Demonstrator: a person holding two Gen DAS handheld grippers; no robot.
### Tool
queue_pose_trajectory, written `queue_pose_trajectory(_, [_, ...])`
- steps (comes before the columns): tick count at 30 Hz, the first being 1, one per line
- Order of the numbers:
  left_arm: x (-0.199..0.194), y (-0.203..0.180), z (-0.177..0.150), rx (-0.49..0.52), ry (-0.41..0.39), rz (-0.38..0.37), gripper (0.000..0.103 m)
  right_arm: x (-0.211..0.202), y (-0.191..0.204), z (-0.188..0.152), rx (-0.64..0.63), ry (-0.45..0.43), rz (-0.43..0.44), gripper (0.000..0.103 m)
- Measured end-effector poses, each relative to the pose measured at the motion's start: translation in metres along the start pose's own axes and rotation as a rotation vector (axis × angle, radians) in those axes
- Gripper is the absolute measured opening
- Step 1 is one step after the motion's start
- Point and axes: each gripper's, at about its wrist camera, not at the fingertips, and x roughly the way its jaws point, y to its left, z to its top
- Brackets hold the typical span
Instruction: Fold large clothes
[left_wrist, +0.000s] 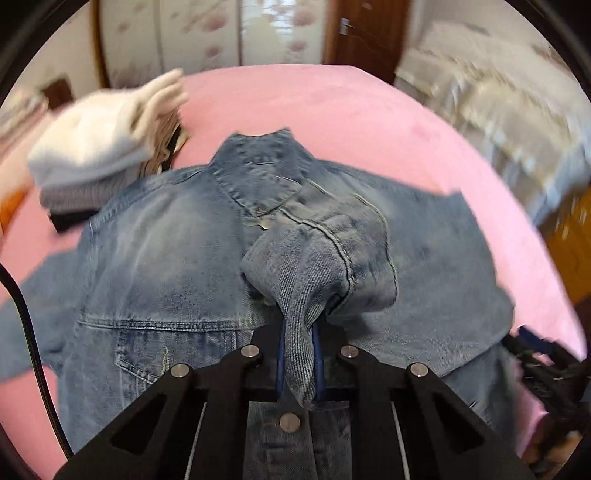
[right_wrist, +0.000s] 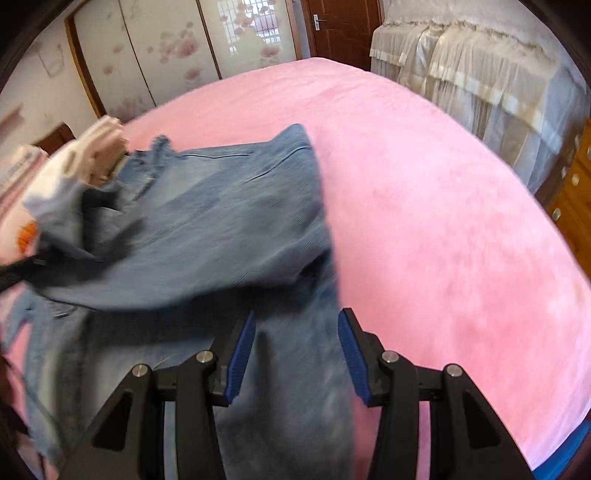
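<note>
Two grippers work over one denim jacket (left_wrist: 162, 258) spread on a pink bed (left_wrist: 369, 122). In the left wrist view, at the bottom centre of the frame, the left gripper (left_wrist: 300, 363) has its jaws pressed nearly together on a pinch of denim: a cuffed sleeve end (left_wrist: 325, 258) rises out of the jaws and bunches into a rounded lump just above them, in the middle of the frame. No earlier picture is at hand to show how the jaws got there. Beyond that lump the jacket lies flat with its collar (left_wrist: 258, 162) pointing toward the top of the frame, a seamed panel and pocket stitching at lower left. At the lower right edge a dark blurred shape shows; I cannot tell what it is.

In the right wrist view, the right gripper (right_wrist: 297, 356) sits at bottom centre with its blue-padded jaws standing apart, about half open. Denim (right_wrist: 207, 229) lies under and between them, but the pads do not press on it. The cloth is blurred and runs up toward the left half of the frame.

Farther off, at upper left in both views, a stack of folded clothes (left_wrist: 96, 147) rests on the bed just beside the jacket's shoulder. Behind the bed stand a floral-panelled wardrobe (right_wrist: 159, 48), a brown door (right_wrist: 343, 26) and pale frilled drapery (right_wrist: 461, 66).
</note>
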Motion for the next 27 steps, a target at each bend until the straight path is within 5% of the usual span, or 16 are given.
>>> queue_pose_trajectory(7, [0.008,0.013,0.037,-0.072,-0.012,-0.055,0.009,0.034,0.024,0.032,-0.206,-0.004,-0.110,0.046])
queue_pose_trajectory(8, [0.010,0.010,0.044,-0.070,-0.022,-0.064,0.009,0.036,0.027,0.033,-0.222,-0.009,-0.113,0.036])
queue_pose_trajectory(9, [0.008,0.005,0.055,-0.070,-0.046,-0.080,0.009,0.036,0.027,0.035,-0.218,-0.011,-0.100,0.015])
queue_pose_trajectory(10, [0.004,0.000,0.064,-0.068,-0.073,-0.087,0.009,0.032,0.024,0.038,-0.190,-0.028,-0.101,0.012])
queue_pose_trajectory(14, [-0.028,-0.001,0.087,-0.126,-0.263,-0.202,0.009,0.008,0.012,0.040,-0.053,-0.124,-0.085,0.009])
queue_pose_trajectory(17, [-0.032,0.022,0.073,-0.234,-0.311,-0.254,0.011,0.003,0.020,0.034,-0.056,-0.149,-0.101,0.010])
queue_pose_trajectory(20, [-0.004,0.054,0.036,-0.315,-0.220,-0.183,0.017,0.014,0.031,0.026,-0.095,-0.084,-0.136,0.014])
queue_pose_trajectory(23, [0.038,0.092,-0.008,-0.395,-0.029,-0.092,0.019,0.021,0.036,0.017,-0.123,-0.028,-0.146,0.027])
queue_pose_trajectory(25, [0.052,0.120,-0.034,-0.467,0.064,-0.102,0.019,0.015,0.034,0.015,-0.131,-0.025,-0.133,0.033])
queue_pose_trajectory(27, [0.046,0.134,-0.044,-0.476,0.062,-0.178,0.019,0.005,0.035,0.012,-0.130,-0.019,-0.112,0.042])
